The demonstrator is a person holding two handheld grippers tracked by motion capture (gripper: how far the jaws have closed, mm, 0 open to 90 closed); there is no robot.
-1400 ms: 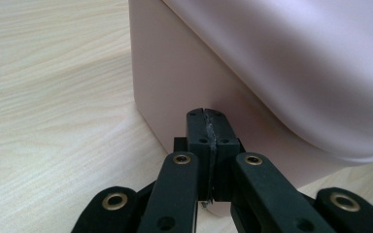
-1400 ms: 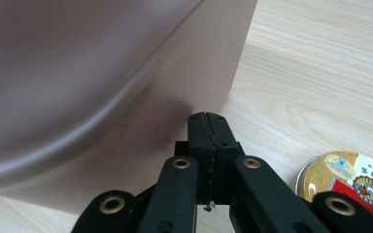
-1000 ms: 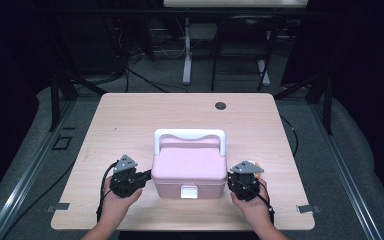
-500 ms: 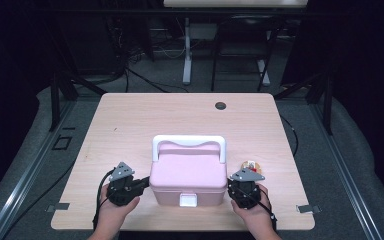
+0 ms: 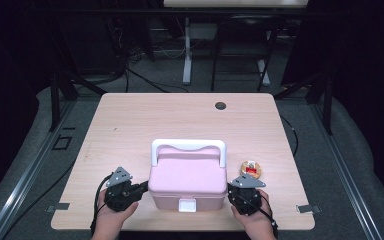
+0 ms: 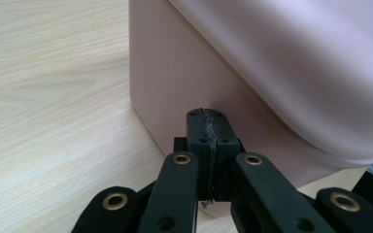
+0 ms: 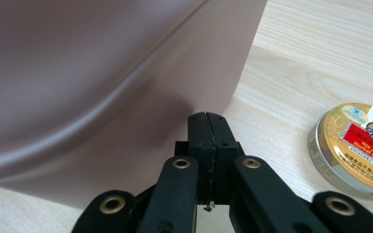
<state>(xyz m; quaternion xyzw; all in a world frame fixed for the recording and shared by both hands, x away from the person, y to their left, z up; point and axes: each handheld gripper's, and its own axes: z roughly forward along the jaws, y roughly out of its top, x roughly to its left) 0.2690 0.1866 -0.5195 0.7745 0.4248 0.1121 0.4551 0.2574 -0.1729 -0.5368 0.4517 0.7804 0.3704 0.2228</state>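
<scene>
Pink box [image 5: 188,181] sits near the table's [image 5: 130,125] front edge, left gripper [image 6: 208,127] and right gripper [image 7: 208,130] pressed against its sides — jaws closed, empty. Uneven push could skew it — or knock the round tin [image 7: 357,148] just right of the box.

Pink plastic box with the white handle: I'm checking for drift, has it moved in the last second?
Yes. The pink plastic box has slid toward the person's table edge, away from the dark round grommet.

A pale wooden table [image 5: 140,125] stands on grey floor [image 5: 30,145]; dark desk legs [image 5: 186,55] and cables [image 5: 145,80] behind.
</scene>
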